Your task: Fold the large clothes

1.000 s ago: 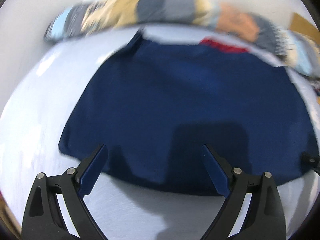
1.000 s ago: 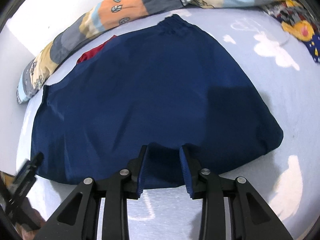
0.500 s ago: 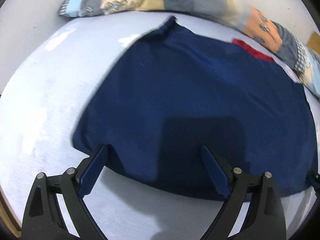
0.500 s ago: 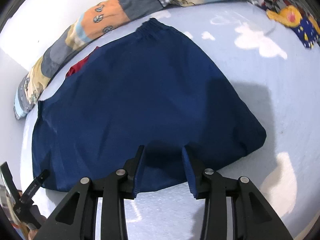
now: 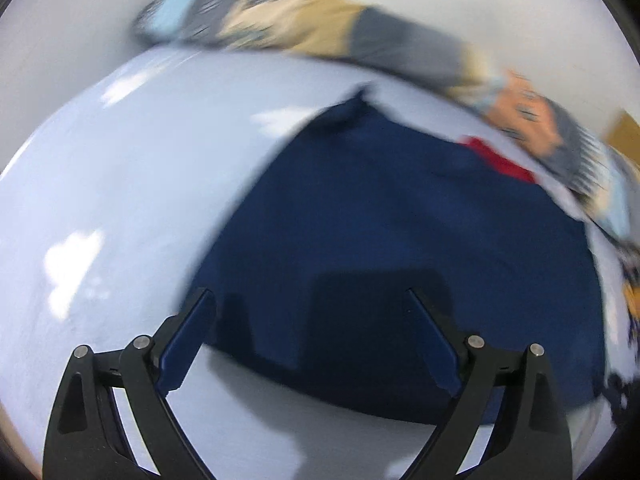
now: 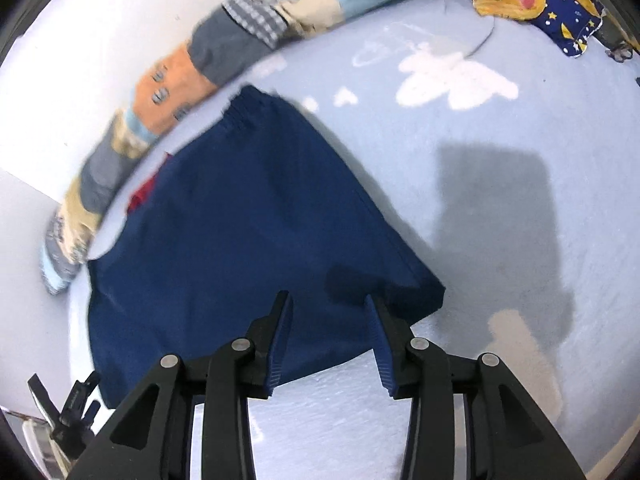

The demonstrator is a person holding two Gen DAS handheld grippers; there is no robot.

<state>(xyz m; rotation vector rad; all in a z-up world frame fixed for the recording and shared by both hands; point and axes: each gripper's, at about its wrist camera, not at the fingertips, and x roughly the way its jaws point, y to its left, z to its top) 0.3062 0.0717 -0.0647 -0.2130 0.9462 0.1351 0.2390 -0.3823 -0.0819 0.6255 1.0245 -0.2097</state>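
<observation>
Navy garment [image 5: 420, 248] lies flat on the light-blue bed sheet [image 5: 120, 184], spread wide, one gathered end [image 6: 248, 106] pointing at the far patchwork bolster [image 6: 224, 44]. Red fabric patch [image 5: 500, 160] peeks out at its far edge, next to the bolster.

Left tool [image 5: 308, 336]: jaws wide apart, nothing between them. It sits over the garment's near edge; left fingertip [image 5: 192, 332] is at the garment's near-left corner, right fingertip [image 5: 432, 340] over navy cloth. Contact with the cloth: can't tell, frame is motion-blurred.

Right tool [image 6: 330, 340]: jaws parted to a moderate gap, narrower than the left one. Navy cloth shows in the gap, near the garment's near-right corner [image 6: 432, 292], but the pads aren't pinching it. Whether the tips touch the fabric: can't tell.

Hard to read:
- Left wrist view smeared throughout; bolster pattern and garment edges soft.
- Garment's right side cut off by the lens rim in the left view.
- Dark hardware [image 6: 76, 404] at lower left of the right view, likely the other tool, partly cropped.
- Yellow-and-blue printed fabric [image 6: 552, 4] at the top right, clipped by the frame.
</observation>
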